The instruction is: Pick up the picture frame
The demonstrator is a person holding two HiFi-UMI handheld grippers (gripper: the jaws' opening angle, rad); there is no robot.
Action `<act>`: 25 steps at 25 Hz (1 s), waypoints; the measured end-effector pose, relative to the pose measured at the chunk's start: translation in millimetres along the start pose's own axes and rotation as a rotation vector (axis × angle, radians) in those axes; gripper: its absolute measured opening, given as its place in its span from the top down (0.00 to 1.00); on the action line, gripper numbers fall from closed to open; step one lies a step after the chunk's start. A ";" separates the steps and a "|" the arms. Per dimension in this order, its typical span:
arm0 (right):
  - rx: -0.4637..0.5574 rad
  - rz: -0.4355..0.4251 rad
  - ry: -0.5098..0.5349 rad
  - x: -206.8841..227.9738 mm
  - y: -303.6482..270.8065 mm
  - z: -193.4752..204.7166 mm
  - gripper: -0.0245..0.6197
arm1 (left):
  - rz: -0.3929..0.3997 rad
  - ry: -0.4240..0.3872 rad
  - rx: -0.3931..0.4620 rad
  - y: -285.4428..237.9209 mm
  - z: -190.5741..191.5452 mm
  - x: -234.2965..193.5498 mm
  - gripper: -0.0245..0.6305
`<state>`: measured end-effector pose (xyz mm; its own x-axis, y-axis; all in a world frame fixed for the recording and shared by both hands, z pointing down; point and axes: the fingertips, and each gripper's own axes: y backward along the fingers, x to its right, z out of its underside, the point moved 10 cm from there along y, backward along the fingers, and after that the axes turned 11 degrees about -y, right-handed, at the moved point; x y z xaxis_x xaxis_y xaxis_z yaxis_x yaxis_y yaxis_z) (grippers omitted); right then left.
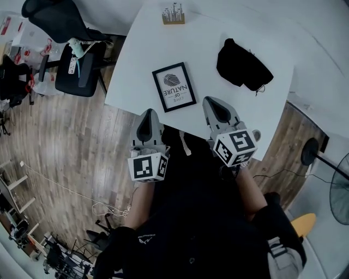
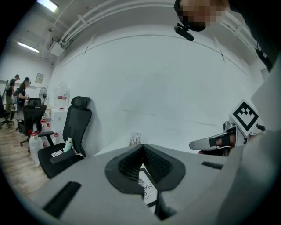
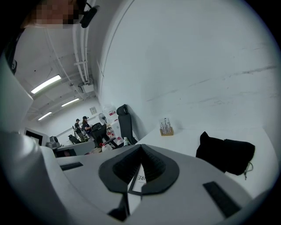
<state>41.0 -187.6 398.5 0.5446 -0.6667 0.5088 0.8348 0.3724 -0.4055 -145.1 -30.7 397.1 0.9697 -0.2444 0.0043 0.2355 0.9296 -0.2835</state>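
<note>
The picture frame lies flat on the white counter, towards its near edge and roughly midway across. It is black-edged with a white print, and the lettering reads upside down from the person's side. Its long axis runs near to far, with the far end leaning a little to the left.

The left tool hangs at the counter's near edge, to the near left of the frame. Its jaws are pressed together with nothing between them. In the left gripper view the frame shows just past the closed tips of the left tool, slightly to their right.

The right tool hovers over the counter to the near right of the frame. It is likewise closed and empty. In the right gripper view, part of the frame shows beyond the right tool, slightly to the left.

So the frame sits ahead of both tools and between them, with each tip close to one near corner. Neither tool is clearly the nearer, and neither touches the frame. Either would probably need to open its jaws and take a long edge or a near corner, since the frame lies flat.

A black cloth rests further right, well apart from the frame. A small pen holder stands at the far edge.
</note>
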 end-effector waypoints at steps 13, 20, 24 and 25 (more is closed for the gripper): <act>-0.127 0.057 0.014 1.6 -61.4 19.1 0.96 | 0.028 0.010 -0.139 -42.4 43.4 -27.6 0.95; -0.212 0.118 0.035 15.3 -97.7 35.6 0.96 | 0.073 0.035 -0.225 -63.0 70.6 -32.4 0.95; -0.265 0.179 0.039 28.2 -115.0 47.9 0.93 | 0.069 0.092 -0.298 -79.5 89.9 -36.5 0.95; -0.276 0.190 0.039 31.5 -119.1 50.8 0.92 | 0.064 0.102 -0.320 -84.1 95.0 -38.1 0.95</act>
<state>-37.2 -220.2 501.4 0.6806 -0.6284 0.3766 0.6621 0.3075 -0.6835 -195.7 -73.4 511.9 0.9666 -0.2293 -0.1144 0.1261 0.8142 -0.5667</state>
